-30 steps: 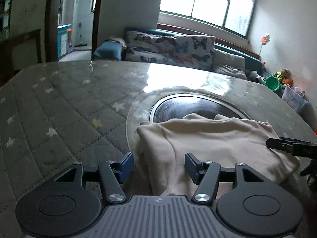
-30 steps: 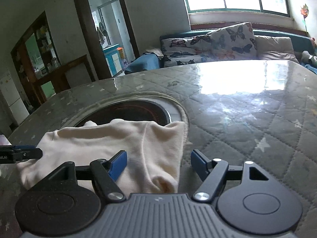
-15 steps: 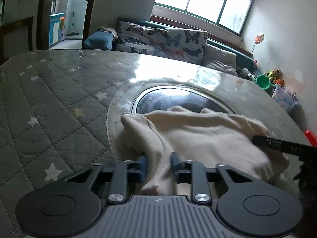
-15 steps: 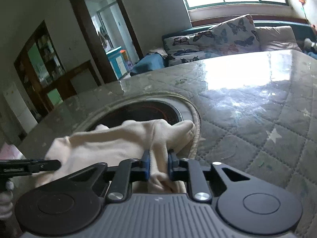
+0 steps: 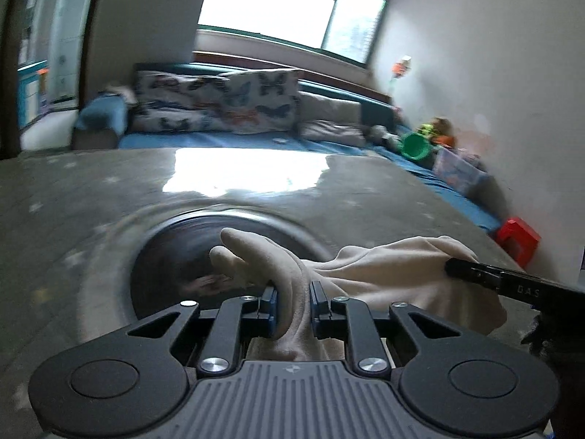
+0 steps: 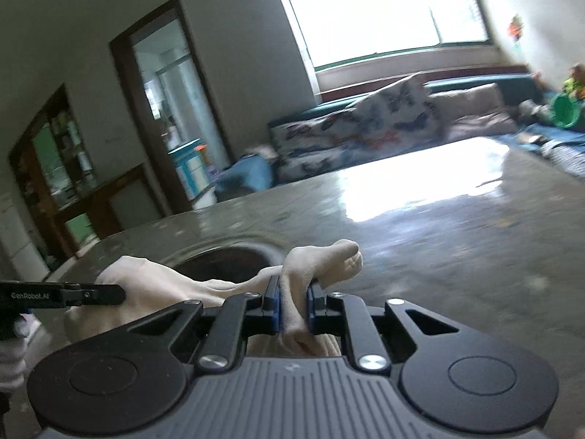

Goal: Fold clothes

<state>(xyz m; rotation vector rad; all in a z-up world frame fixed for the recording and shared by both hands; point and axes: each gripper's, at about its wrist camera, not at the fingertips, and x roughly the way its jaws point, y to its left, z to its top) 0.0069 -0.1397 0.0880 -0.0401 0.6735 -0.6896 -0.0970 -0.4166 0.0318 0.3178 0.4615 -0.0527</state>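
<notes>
Left gripper (image 5: 292, 305) jaws closing, clamping cream garment (image 5: 384, 274) corner; right gripper (image 6: 292, 303) jaws clamped on opposite corner. Garment lifting off worktop (image 5: 91, 201) above round inset (image 5: 182, 248). Advice: keeping both corners level, cloth taut, carrying edge over evenly.

The soft cream-coloured fabric garment (image 5: 384, 267) is plain, and the black gripper fingers with blue pads (image 5: 271, 309) are on it. The grey quilted table cover (image 6: 457, 219) seems to carry pale star marks, though blur smears them. Behind sit white cushions printed with dark butterflies (image 5: 226, 104), a round green plastic bowl (image 5: 415, 145) and a red plastic box (image 5: 517, 243).
</notes>
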